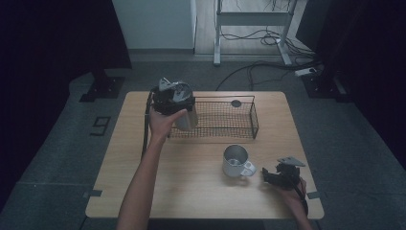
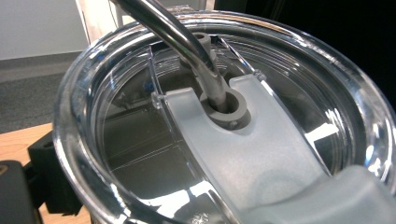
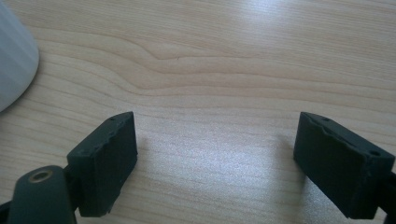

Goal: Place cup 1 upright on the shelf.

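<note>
Room: dim, grey carpet floor (image 1: 57, 158) around the table; dark curtains at left and right, a pale wall panel at the back, a white metal frame (image 1: 249, 19) with black cables on the floor behind
Surface: light wood-grain table (image 1: 191, 187), bare across most of its front half
Basket: black wire basket (image 1: 225, 120) at the far middle of the table, a small dark round thing lying in its far right part
Tumbler: steel tumbler (image 1: 186, 117) with a clear lid (image 2: 224, 116) and a straw (image 2: 187, 46) through a grey slider, held at the basket's left end, above the table
Left gripper: left gripper (image 1: 172, 98) gripped by the left hand (image 1: 163, 122), closed around the tumbler just under its lid
Mug: white mug (image 1: 236, 162) upright on the table in front of the basket, handle toward the right
Right gripper: right gripper (image 3: 215, 158) low over bare wood near the table's right front, just right of the mug, jaws spread wide with nothing between them
</note>
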`<action>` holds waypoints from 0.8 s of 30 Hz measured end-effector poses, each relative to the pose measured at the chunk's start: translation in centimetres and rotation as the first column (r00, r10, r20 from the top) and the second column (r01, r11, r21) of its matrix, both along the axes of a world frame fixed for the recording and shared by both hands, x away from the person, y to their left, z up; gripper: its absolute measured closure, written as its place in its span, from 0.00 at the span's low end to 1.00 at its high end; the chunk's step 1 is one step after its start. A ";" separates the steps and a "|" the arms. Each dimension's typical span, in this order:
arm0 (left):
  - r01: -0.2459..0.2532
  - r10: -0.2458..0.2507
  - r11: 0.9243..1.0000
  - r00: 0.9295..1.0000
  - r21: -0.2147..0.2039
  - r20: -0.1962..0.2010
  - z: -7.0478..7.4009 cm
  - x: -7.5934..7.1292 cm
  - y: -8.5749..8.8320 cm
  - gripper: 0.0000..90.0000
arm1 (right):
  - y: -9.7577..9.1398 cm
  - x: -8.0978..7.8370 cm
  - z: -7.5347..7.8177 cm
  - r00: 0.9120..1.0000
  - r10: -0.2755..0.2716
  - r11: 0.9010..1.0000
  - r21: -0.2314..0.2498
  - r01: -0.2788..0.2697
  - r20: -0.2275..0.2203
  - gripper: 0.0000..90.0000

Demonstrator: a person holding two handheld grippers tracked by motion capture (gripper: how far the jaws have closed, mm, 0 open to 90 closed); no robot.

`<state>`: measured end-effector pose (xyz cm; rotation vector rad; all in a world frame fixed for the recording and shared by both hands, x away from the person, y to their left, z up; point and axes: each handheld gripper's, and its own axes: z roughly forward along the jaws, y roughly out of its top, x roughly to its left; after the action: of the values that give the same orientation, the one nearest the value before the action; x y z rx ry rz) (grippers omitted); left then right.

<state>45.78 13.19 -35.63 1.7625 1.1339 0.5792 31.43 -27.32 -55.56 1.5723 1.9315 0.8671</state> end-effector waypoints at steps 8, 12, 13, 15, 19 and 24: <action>-0.016 0.016 1.000 1.000 -0.013 -0.015 -0.7 1.1 0.0 0.04 | 0.0 0.0 0.0 1.000 0.001 1.000 0.000 -0.001 -0.001 0.15; -0.025 0.026 1.000 0.999 0.009 -0.024 -1.4 1.8 -0.2 0.04 | 0.0 0.0 0.0 1.000 0.001 1.000 0.000 -0.001 -0.001 0.15; -0.025 0.026 1.000 0.999 0.009 -0.024 -1.4 1.8 -0.2 0.04 | 0.0 0.0 0.0 1.000 0.001 1.000 0.000 -0.001 -0.001 0.15; -0.028 0.028 1.000 0.999 0.004 -0.028 -1.7 2.2 -0.2 0.04 | 0.0 0.0 0.0 1.000 0.001 1.000 0.001 -0.001 -0.001 0.15; -0.035 0.034 0.999 0.999 -0.004 -0.032 -2.1 2.7 -0.2 0.04 | 0.0 0.0 0.0 1.000 0.000 1.000 0.001 0.000 -0.001 0.15; -0.039 0.039 0.999 0.999 0.003 -0.034 -2.3 3.2 -0.4 0.04 | 0.0 0.0 0.0 1.000 0.001 1.000 0.002 -0.001 -0.001 0.15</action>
<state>48.96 12.76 -37.91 1.7618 1.1939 0.5766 31.42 -27.33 -55.55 1.5733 1.9324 0.8686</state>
